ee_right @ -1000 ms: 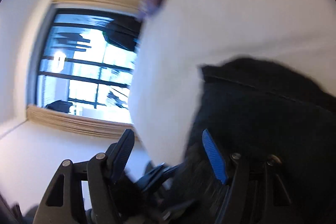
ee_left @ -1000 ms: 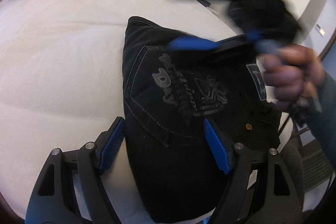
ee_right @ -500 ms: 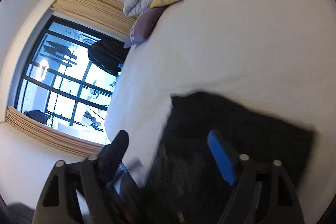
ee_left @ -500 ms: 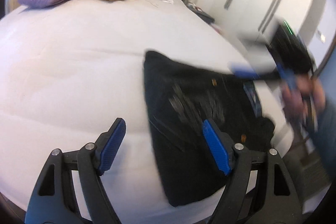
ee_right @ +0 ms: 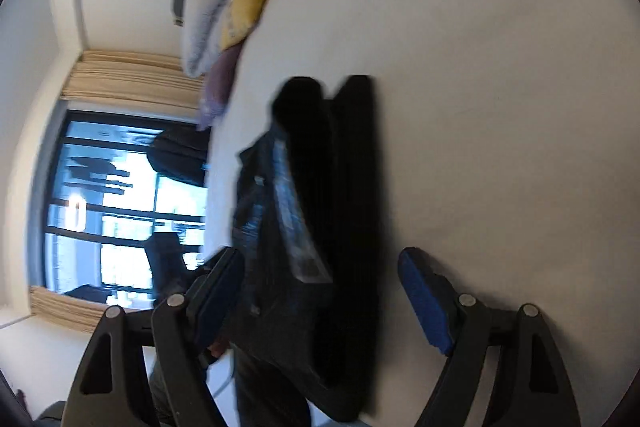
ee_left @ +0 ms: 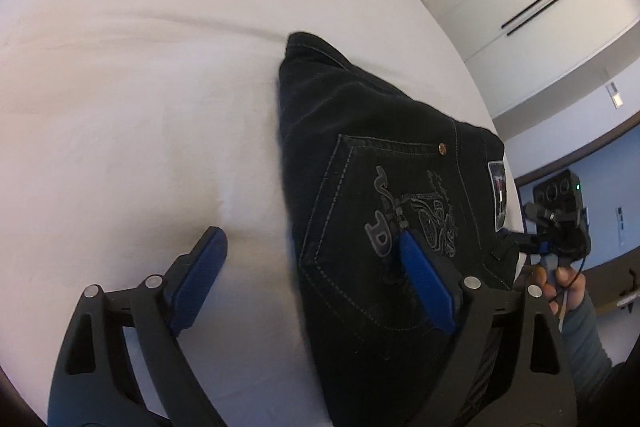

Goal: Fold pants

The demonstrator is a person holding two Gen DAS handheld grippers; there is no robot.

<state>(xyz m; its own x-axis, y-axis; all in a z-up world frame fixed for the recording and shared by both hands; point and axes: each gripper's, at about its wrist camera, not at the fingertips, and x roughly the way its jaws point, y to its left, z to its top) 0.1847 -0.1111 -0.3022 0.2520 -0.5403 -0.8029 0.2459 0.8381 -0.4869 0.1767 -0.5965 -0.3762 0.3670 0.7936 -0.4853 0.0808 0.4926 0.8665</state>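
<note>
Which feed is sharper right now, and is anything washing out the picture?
Left wrist view: mostly sharp, the stitching on the black pants is readable, even light, fisheye bending at the edges. Right wrist view: motion-blurred, the pants smeared into a dark mass, and the bright window blown out at left.

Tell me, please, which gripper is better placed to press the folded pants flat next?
Probably the left gripper: it looks down on the pants, one finger above the pocket. The right gripper faces their edge; both sets of jaws are open, empty.

Matt black denim pants (ee_left: 384,211)
</note>
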